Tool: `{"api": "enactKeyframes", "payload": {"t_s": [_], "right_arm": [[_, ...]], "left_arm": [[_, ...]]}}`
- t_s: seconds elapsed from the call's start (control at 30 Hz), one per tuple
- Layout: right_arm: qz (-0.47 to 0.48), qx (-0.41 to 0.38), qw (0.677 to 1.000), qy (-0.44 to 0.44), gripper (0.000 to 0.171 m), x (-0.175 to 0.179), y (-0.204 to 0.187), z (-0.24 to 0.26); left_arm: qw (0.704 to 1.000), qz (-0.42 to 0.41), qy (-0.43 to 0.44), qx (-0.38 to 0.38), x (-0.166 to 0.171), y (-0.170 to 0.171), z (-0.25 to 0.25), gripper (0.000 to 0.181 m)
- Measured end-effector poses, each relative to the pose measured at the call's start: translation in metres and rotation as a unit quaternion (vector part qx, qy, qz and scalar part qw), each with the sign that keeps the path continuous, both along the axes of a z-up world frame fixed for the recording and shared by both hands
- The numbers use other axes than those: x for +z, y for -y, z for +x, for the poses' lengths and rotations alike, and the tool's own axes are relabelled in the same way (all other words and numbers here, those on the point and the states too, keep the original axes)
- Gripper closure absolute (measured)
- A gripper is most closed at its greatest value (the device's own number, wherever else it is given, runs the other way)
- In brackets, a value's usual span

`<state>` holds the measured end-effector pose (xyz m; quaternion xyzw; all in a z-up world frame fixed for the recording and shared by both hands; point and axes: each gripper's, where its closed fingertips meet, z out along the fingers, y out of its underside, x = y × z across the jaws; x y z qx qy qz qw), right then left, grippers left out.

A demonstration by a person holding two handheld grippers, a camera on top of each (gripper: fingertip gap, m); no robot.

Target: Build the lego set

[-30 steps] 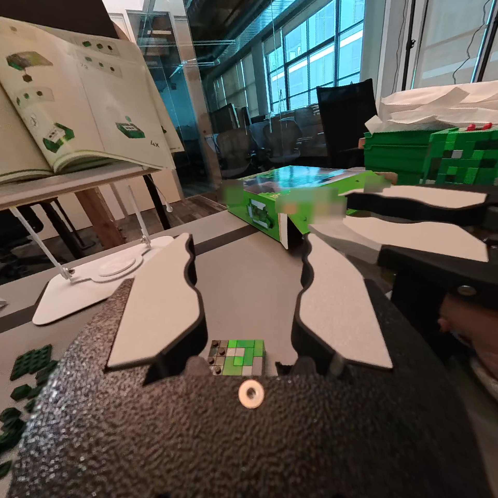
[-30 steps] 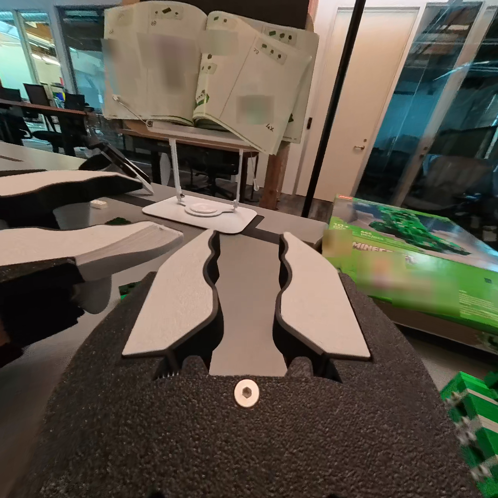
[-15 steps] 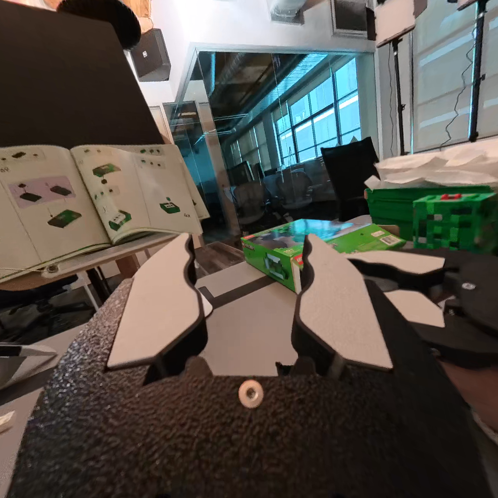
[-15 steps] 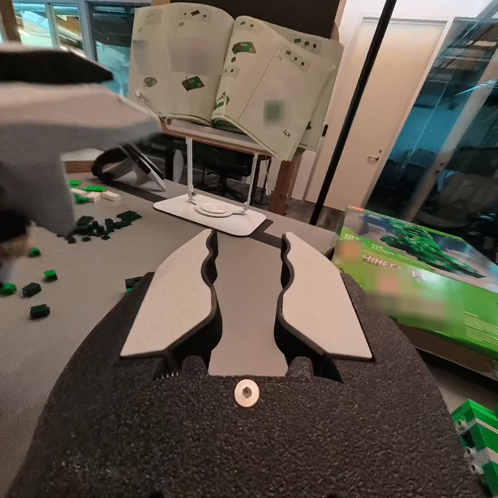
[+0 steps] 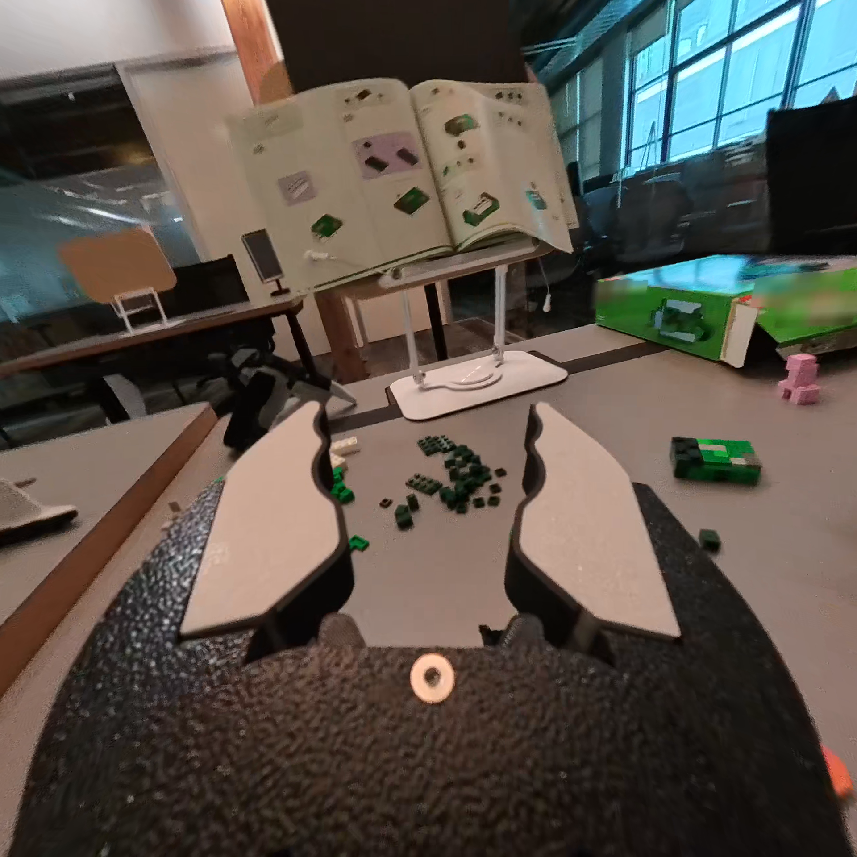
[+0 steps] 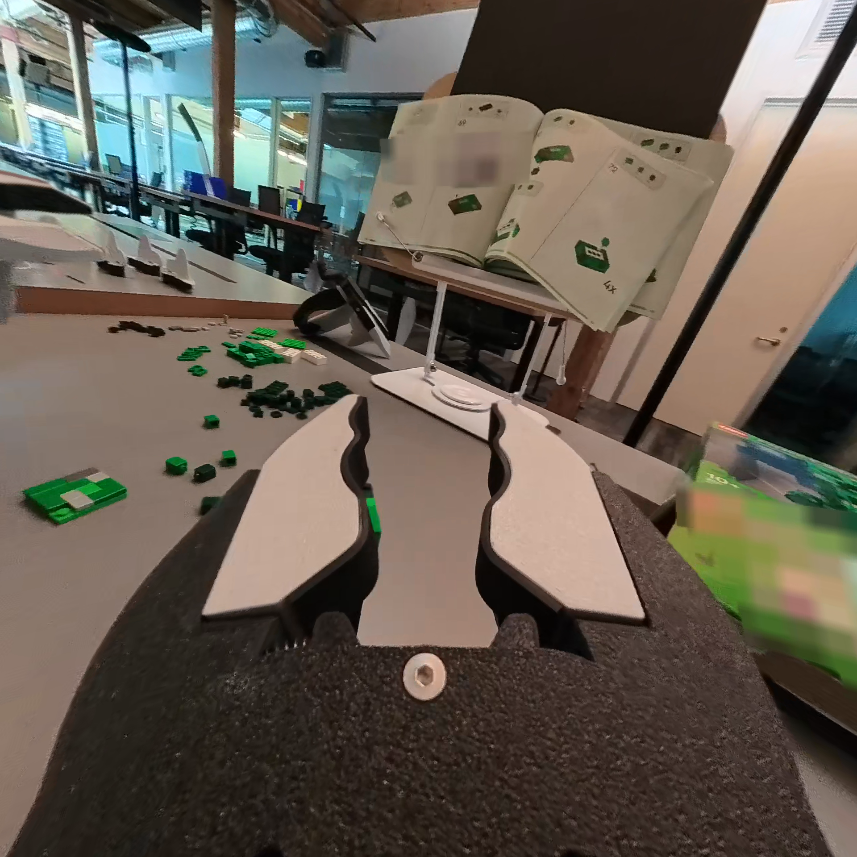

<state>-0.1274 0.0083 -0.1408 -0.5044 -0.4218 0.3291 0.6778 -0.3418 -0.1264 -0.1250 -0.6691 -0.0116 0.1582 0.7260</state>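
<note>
Hovering left claw (image 5: 424,419) wide apart, empty | dark green bricks (image 5: 457,477) lay straight ahead on counter (image 5: 603,417) | right claw (image 6: 429,408) parted, empty, farther off.

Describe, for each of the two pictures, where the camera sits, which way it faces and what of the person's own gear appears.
Left wrist view: sits on the left gripper, open, facing dark green loose bricks and the instruction book.
Right wrist view: sits on the right gripper, open, facing the white stand and book.
Shared: book, stand, bricks, green box, grey table.
</note>
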Motion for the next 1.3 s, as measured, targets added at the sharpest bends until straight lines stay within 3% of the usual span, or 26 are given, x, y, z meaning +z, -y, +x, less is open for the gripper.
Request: {"api": "enactKeyframes", "payload": {"t_s": [0.27, 0.37, 0.53, 0.77, 1.3], "right_arm": [[-0.023, 0.107, 0.993, 0.039, 0.128, -0.014, 0.040, -0.010], [-0.044, 0.144, 0.988, 0.041, 0.133, -0.016, 0.054, -0.010], [-0.074, 0.105, 0.990, 0.056, 0.120, -0.021, 0.047, -0.009], [-0.084, 0.060, 0.995, -0.002, 0.121, -0.011, 0.041, 0.007], [-0.103, 0.079, 0.991, -0.033, 0.124, -0.007, 0.040, 0.014]], "left_arm": [[0.991, -0.066, 0.012, -0.115, -0.035, 0.008, -0.002, 0.091], [0.989, -0.061, 0.021, -0.133, -0.035, 0.013, 0.002, 0.095], [0.990, -0.070, 0.036, -0.121, -0.042, 0.016, 0.002, 0.094], [0.992, -0.092, 0.024, -0.084, -0.050, 0.013, -0.005, 0.091], [0.989, -0.027, 0.094, -0.115, -0.035, 0.022, -0.012, 0.093]]}}
